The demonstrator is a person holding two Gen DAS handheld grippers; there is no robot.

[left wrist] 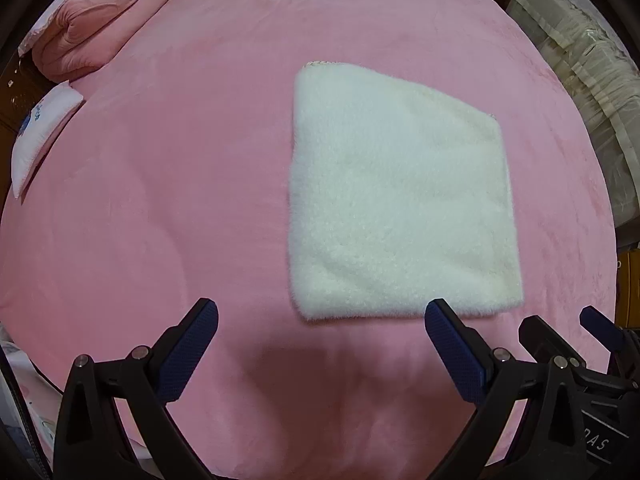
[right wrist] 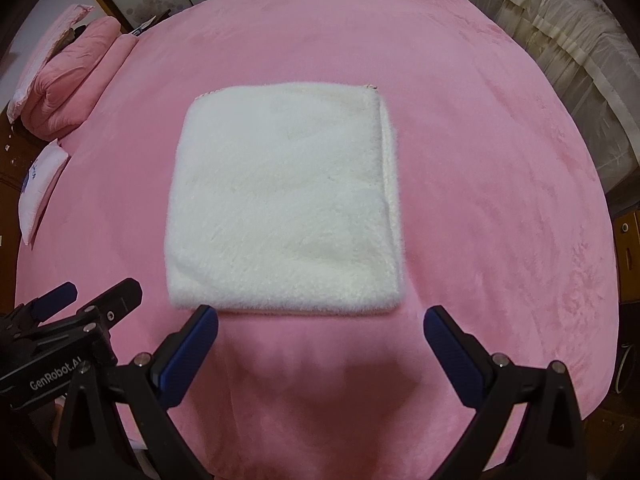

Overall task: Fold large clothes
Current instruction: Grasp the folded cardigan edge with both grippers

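Right wrist view looks down over a wide bed covered in a pink plush blanket [right wrist: 480, 160], which fills nearly the whole picture and serves as the soft, flat work surface. Near the middle of it lies the task's thing: a white fluffy fleece garment [right wrist: 284, 204], already folded into a thick, roughly square pad with layered edges showing along its right side. It sits flat and apart from everything else, which suggests the folding is finished or nearly so.

At the far left edge of the bed a folded pink quilt [right wrist: 68, 80] is stacked out of the way, with a small white pillow with blue print [right wrist: 40, 192] just in front of it. Pale cream curtains [right wrist: 560, 52] hang along the right.

Closest to the camera, the right gripper [right wrist: 320, 322] hovers just short of the pad's near edge, its blue-padded tongs spread wide and holding nothing. The left gripper [left wrist: 320, 316] is beside it, also spread apart and empty, off the pad's near left corner. Both seem held clear so the fold stays undisturbed.
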